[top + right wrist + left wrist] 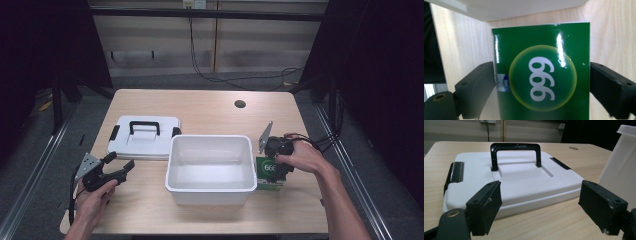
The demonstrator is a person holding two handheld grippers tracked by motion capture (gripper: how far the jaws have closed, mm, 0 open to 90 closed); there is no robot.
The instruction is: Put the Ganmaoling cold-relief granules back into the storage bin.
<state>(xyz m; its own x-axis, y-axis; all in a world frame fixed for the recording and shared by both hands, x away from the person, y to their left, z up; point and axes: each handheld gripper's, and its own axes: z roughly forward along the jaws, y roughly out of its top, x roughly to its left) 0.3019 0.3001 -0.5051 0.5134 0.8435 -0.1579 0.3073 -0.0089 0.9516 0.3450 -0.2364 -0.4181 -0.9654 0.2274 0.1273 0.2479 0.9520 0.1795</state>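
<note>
The light wooden table carries an open white plastic bin at centre, with its flat white lid with a black handle lying to the left. A glossy green cardboard box printed 999 lies just right of the bin wall, directly between the right gripper's jaws, which flank its two long sides; whether they press it I cannot tell. The left gripper hovers spread wide, empty, facing the lid. Bare table lies beyond the box.

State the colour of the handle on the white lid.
Black. The handle arches over the lid; the left gripper view shows it best.
</note>
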